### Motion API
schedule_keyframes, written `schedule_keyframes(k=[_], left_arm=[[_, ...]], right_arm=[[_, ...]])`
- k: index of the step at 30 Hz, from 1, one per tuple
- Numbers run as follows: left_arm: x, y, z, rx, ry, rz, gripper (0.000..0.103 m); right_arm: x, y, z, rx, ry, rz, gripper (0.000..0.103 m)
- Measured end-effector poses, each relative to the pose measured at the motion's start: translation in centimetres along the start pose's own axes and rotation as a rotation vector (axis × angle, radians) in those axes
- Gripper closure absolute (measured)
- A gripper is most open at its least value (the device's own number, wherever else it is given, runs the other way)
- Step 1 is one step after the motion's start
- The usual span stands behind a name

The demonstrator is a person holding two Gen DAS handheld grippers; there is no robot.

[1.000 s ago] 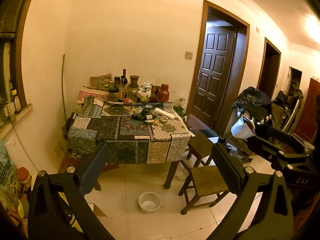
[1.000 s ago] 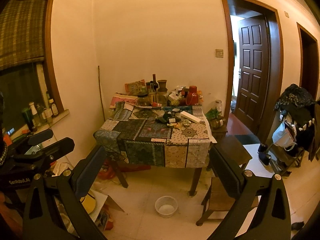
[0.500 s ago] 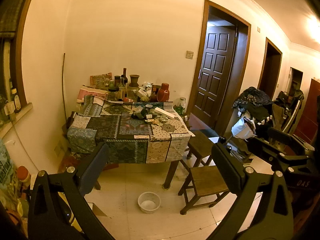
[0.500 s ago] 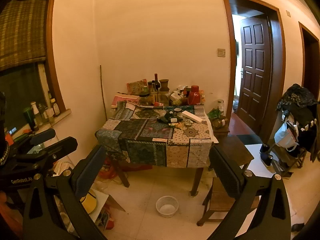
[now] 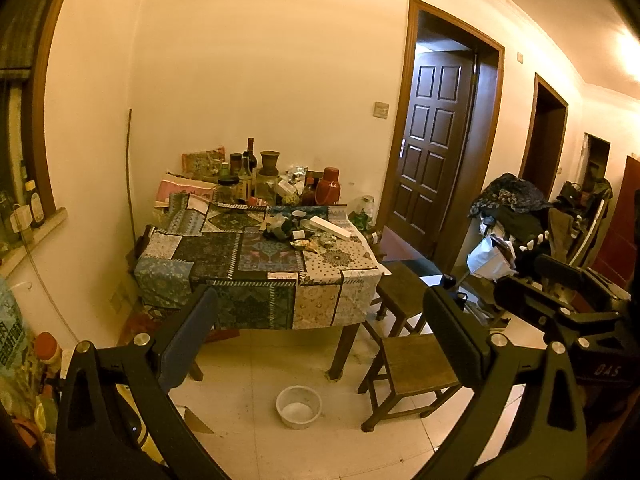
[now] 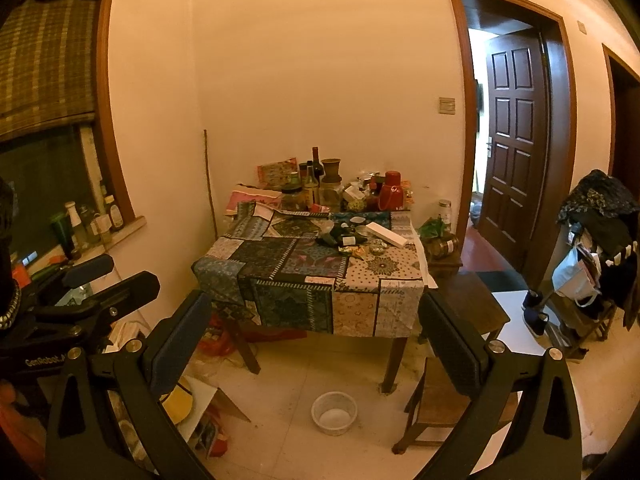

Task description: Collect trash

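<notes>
A table with a patchwork cloth (image 5: 256, 256) (image 6: 312, 264) stands against the far wall, a few steps away. Small scraps and wrappers (image 5: 310, 242) (image 6: 360, 246) lie on its right half beside a long white box (image 5: 334, 227) (image 6: 386, 233). Bottles, jars and a red flask (image 5: 329, 188) (image 6: 390, 192) crowd the back. My left gripper (image 5: 320, 328) is open and empty, held in the air facing the table. My right gripper (image 6: 316, 328) is open and empty too, beside the left one.
A white bowl (image 5: 298, 406) (image 6: 334, 412) sits on the tiled floor in front of the table. Wooden stools (image 5: 416, 364) (image 6: 444, 396) stand at the table's right. A rack piled with clothes (image 5: 516, 216) is further right, a brown door (image 5: 436, 144) behind, clutter on the floor at left (image 6: 192, 408).
Both grippers have drifted slightly toward the table; the view of it has shifted a little. Both stay open and empty.
</notes>
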State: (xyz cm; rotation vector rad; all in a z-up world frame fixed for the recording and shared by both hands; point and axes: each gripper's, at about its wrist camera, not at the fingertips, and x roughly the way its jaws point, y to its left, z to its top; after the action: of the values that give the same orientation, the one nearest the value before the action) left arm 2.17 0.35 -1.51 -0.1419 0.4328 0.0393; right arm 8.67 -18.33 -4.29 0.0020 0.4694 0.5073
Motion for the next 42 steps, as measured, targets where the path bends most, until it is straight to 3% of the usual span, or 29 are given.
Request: schedule_keyframes(k=[20,25,31,42], left_arm=[[2.5,-3.0,-0.6,0.001,0.017,0.048,0.0],[3.9,-3.9,0.6,0.011,0.022,0.049,0.0],[7.6,-3.3,2.4,0.015,0.035,0.041,0.0],[19.2,2.4,7.8,-0.001,0.045,0.014,0.0]], right_arm=[[1.0,-4.5,0.9,-0.011,-0.005,0.051,0.0],[3.0,-5.7,1.5,0.0,0.015,0.049,0.0],[6.4,-6.7,2.1,0.017,0.031,0.027,0.0],[15.6,-6.6,5.5,0.058,0.061,-0.054,0.0]])
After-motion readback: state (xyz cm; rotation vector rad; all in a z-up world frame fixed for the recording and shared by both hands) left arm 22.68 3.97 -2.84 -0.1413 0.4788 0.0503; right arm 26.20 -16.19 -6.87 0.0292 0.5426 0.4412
